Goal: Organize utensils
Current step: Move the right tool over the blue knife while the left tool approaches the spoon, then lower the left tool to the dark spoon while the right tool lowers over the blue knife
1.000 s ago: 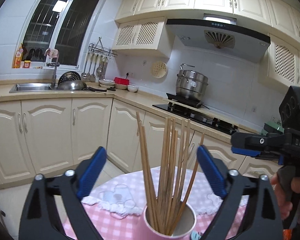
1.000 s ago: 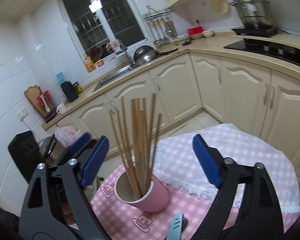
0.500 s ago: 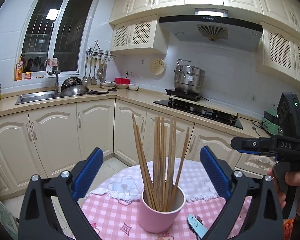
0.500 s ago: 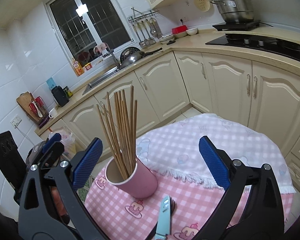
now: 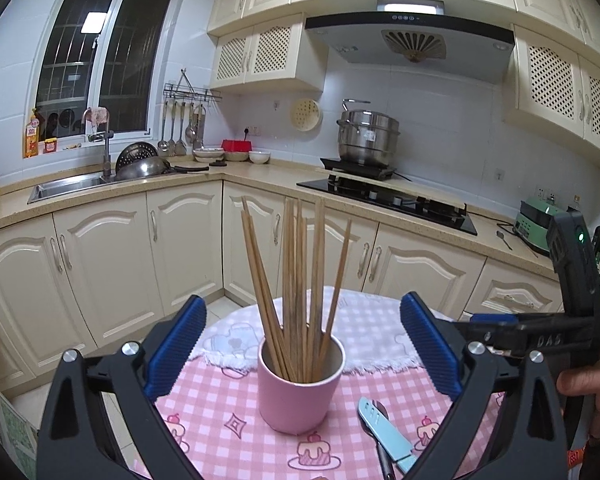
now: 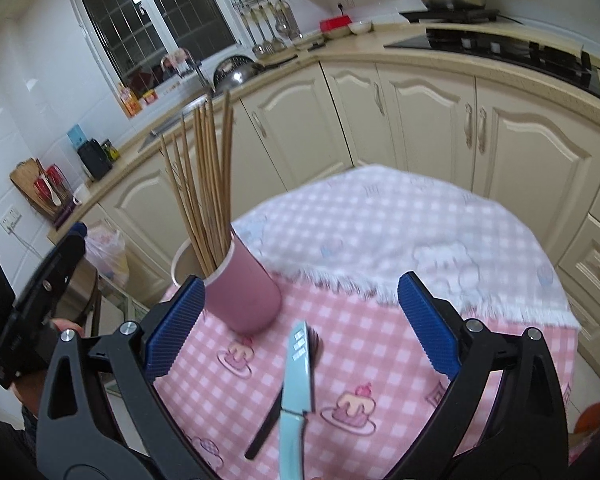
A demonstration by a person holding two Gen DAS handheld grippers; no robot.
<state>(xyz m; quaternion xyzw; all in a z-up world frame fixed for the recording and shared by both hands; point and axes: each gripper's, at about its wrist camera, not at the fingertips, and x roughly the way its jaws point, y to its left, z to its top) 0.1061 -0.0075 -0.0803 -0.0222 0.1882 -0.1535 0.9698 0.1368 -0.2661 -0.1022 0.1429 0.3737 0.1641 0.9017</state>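
Mia: Chopsticks (image 5: 296, 280) are all standing in the pink cup (image 5: 300, 392). So that part looks done, I think.

Ben: What is left, then?

Mia: A light blue knife (image 6: 296, 376) lies flat on the surface (image 6: 380, 360), near us and just to the right of the cup. A dark spoon (image 6: 278, 396) lies under it, touching it. Those two are not in the cup yet.

Ben: So we are maybe halfway?

Mia: That is my guess. I cannot see any more loose things on the pink cloth.

Ben: Where is the left gripper (image 5: 300, 344)?

Mia: It hangs above the near edge of the surface and points at the cup. Its jaws are wide apart, with the cup in the gap between them but farther off. They hold nothing.

Ben: And the right gripper (image 6: 300, 328)?

Mia: It is up over the near side and tips down at the knife and spoon. Its jaws are wide too, and empty. The knife sits in the middle of the gap, lower down. The cup is by the left blue pad (image 6: 172, 328).

Ben: So the right one may go for the knife?

Mia: It looks lined up for that, but I cannot know.
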